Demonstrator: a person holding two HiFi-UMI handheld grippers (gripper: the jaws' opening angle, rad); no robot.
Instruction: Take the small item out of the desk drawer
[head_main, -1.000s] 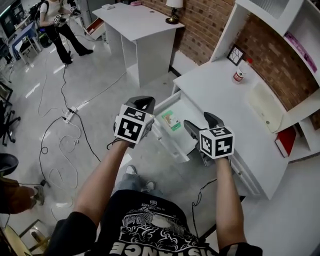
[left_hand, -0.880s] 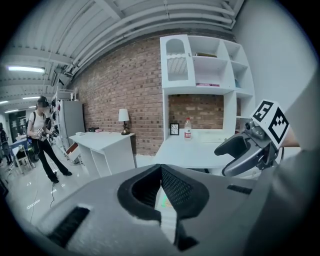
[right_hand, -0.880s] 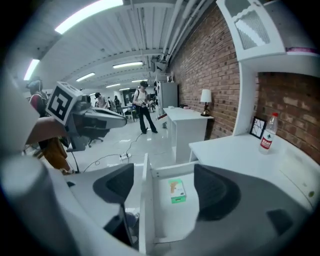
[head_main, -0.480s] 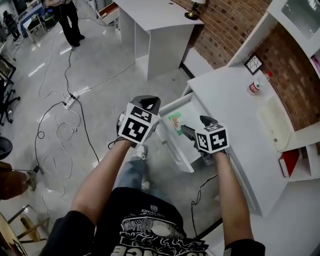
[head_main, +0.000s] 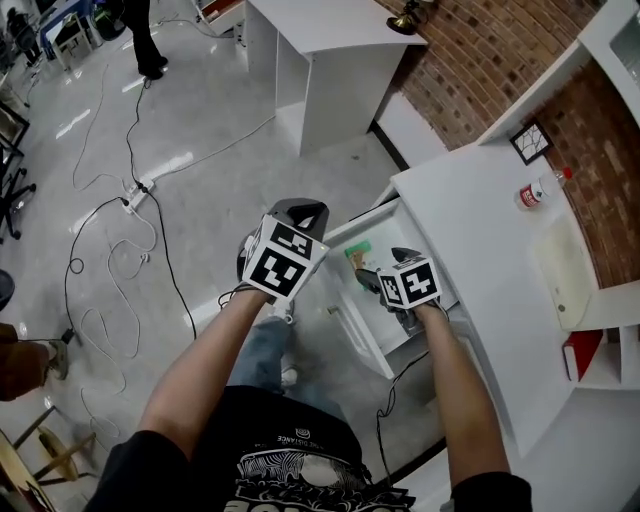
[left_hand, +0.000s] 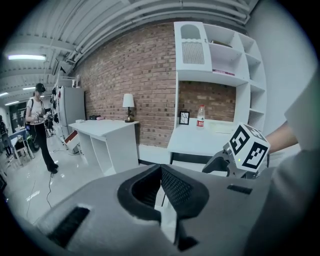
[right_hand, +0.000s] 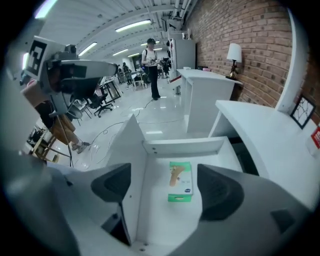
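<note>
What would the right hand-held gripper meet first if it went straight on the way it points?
Probably the small green box lying in the open drawer; it sits ahead of the right hand-held gripper, whose jaws are opening with nothing between them yet.

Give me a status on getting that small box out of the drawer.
Done: the drawer stands open. In hand: the right gripper hangs above it, jaws opening, with the green box lying flat on the drawer floor, framed between them and untouched. The left gripper is shut and empty, off to the side. Left: close on the box and lift it out.
</note>
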